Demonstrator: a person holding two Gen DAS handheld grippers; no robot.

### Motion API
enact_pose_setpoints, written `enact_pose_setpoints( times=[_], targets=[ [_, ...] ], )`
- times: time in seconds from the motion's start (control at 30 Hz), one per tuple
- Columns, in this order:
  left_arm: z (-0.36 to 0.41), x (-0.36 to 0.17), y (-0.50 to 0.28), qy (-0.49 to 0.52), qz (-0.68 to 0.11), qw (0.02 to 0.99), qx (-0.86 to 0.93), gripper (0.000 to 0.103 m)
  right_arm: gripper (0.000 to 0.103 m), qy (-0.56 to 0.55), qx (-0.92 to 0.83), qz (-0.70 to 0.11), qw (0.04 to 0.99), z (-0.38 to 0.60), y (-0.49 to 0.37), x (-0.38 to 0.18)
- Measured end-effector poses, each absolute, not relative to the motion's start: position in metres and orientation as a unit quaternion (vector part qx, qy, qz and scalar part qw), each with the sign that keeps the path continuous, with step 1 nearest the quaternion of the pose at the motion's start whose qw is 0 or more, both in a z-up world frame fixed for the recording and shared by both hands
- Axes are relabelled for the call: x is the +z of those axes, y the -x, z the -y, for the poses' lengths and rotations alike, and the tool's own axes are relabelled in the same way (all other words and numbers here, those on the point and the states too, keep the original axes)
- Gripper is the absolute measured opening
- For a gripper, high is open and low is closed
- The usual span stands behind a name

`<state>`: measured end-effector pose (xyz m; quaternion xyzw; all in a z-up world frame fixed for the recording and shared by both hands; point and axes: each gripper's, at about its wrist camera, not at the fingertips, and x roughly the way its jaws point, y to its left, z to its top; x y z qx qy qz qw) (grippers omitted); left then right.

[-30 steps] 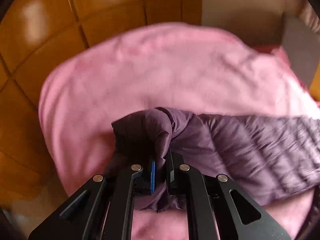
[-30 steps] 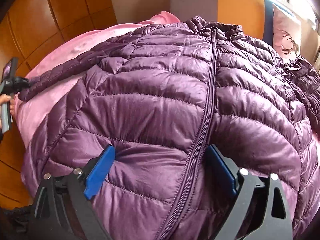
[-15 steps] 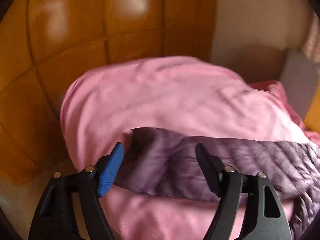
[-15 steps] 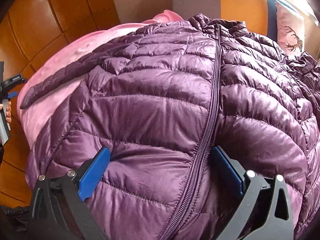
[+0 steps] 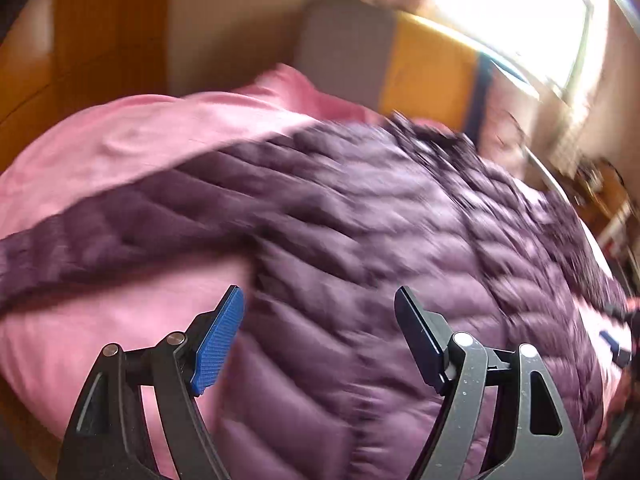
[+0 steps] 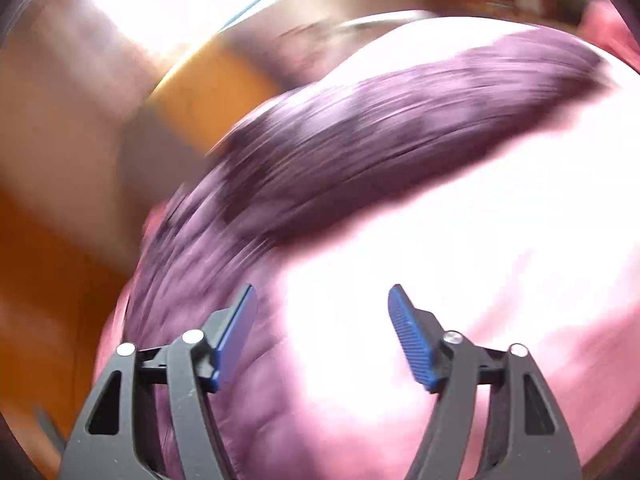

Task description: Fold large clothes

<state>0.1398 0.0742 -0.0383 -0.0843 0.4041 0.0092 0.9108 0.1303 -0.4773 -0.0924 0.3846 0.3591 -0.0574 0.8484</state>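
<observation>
A purple quilted puffer jacket point(image 5: 380, 240) lies spread front up on a pink blanket point(image 5: 120, 152). One sleeve point(image 5: 100, 236) stretches out to the left in the left wrist view. My left gripper point(image 5: 320, 320) is open and empty above the jacket's lower body. In the blurred right wrist view the other sleeve point(image 6: 400, 120) stretches up and to the right over the pink blanket point(image 6: 480, 260). My right gripper point(image 6: 322, 312) is open and empty above the blanket, beside the jacket body point(image 6: 192, 280).
A grey and orange headboard point(image 5: 400, 64) stands behind the bed, with a bright window point(image 5: 520, 12) to the right. Brown wooden panels point(image 5: 80, 40) run along the left. Furniture point(image 5: 608, 200) stands at the right edge of the bed.
My left gripper opened, let go of the sleeve cuff and swung right over the jacket body. My right gripper swung right from the jacket's front toward the other sleeve. Both views are motion blurred.
</observation>
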Motion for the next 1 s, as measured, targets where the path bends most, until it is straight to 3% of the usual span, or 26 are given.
enact_pose_setpoints(
  times=[0.17,0.4,0.43,0.47,0.53,0.73,0.93,1.0],
  targets=[
    [-0.036,-0.06,-0.148,0.037,-0.431,0.902,-0.01,0.076,0.059,-0.488,-0.181,-0.293,0.802,0.595,-0.116,-0.107],
    [-0.034,-0.082,-0.153,0.036,-0.456,0.889,0.005,0.082,0.059,-0.539,-0.238,-0.246,0.77,0.657,-0.139,-0.1],
    [-0.033,-0.083,-0.154,0.035,-0.456,0.889,0.004,0.084,0.052,-0.537,-0.241,-0.249,0.769,0.661,-0.143,-0.099],
    [-0.032,-0.085,-0.154,0.032,-0.458,0.888,0.005,0.085,0.03,-0.533,-0.241,-0.255,0.77,0.665,-0.146,-0.097],
    [-0.032,-0.09,-0.156,0.031,-0.462,0.886,0.008,0.087,0.007,-0.505,-0.239,-0.272,0.783,0.662,-0.151,-0.089],
    [-0.03,-0.094,-0.157,0.03,-0.461,0.887,0.017,0.09,0.005,-0.38,-0.288,-0.262,0.839,0.631,-0.086,-0.05],
    [-0.036,-0.095,-0.158,0.026,-0.467,0.884,0.014,0.09,0.005,-0.339,-0.314,-0.336,0.821,0.619,-0.071,-0.093],
    [-0.04,-0.09,-0.159,0.028,-0.472,0.881,0.009,0.09,0.012,-0.325,-0.316,-0.343,0.823,0.612,-0.074,-0.088]
  ],
)
